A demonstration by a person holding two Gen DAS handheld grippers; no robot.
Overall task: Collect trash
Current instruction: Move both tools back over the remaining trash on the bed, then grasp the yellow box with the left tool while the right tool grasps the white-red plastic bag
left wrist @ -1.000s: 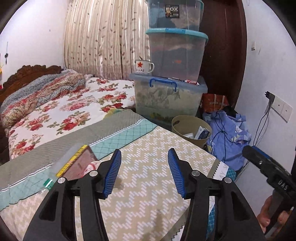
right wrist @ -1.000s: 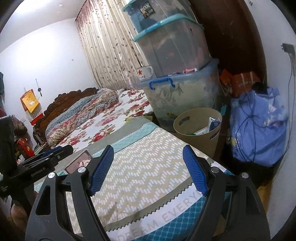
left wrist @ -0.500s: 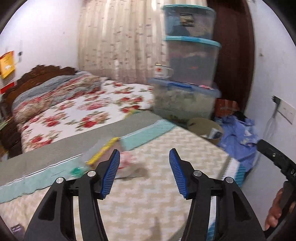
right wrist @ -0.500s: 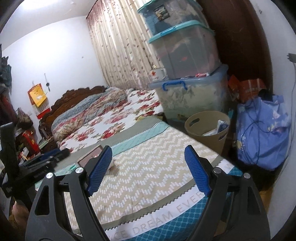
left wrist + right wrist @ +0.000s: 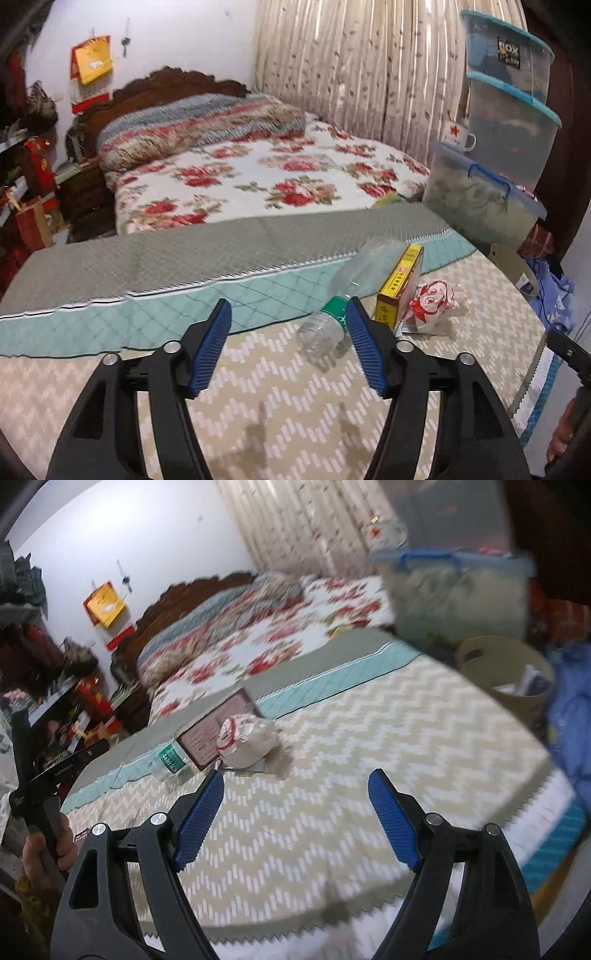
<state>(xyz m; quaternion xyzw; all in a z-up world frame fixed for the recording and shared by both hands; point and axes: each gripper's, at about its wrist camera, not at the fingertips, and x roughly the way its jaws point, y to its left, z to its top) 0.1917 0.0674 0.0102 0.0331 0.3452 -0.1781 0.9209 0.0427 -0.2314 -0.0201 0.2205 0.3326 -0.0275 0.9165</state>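
Three pieces of trash lie together on the zigzag bedspread [image 5: 258, 387]: a clear plastic bottle [image 5: 343, 291] with a green label, a yellow and dark red box [image 5: 400, 286], and a crumpled white and red wrapper [image 5: 434, 301]. My left gripper [image 5: 288, 343] is open, just short of the bottle, whose end lies by the right finger. In the right wrist view the bottle [image 5: 171, 760], box [image 5: 218, 731] and wrapper [image 5: 247, 742] lie ahead to the left of my open, empty right gripper [image 5: 295, 816]. A tan waste bin [image 5: 506, 675] stands beyond the bed's right edge.
Stacked clear storage boxes [image 5: 509, 122] with a star mug [image 5: 458, 134] stand past the bin [image 5: 513, 266]. A folded quilt [image 5: 199, 129] lies at the headboard. Blue cloth [image 5: 572, 716] is heaped right of the bin. Red clutter [image 5: 29, 192] fills the left side.
Both grippers have swung left and come lower toward the bedspread. The bottle, box and wrapper are now nearer my left gripper. Both grippers stay open.
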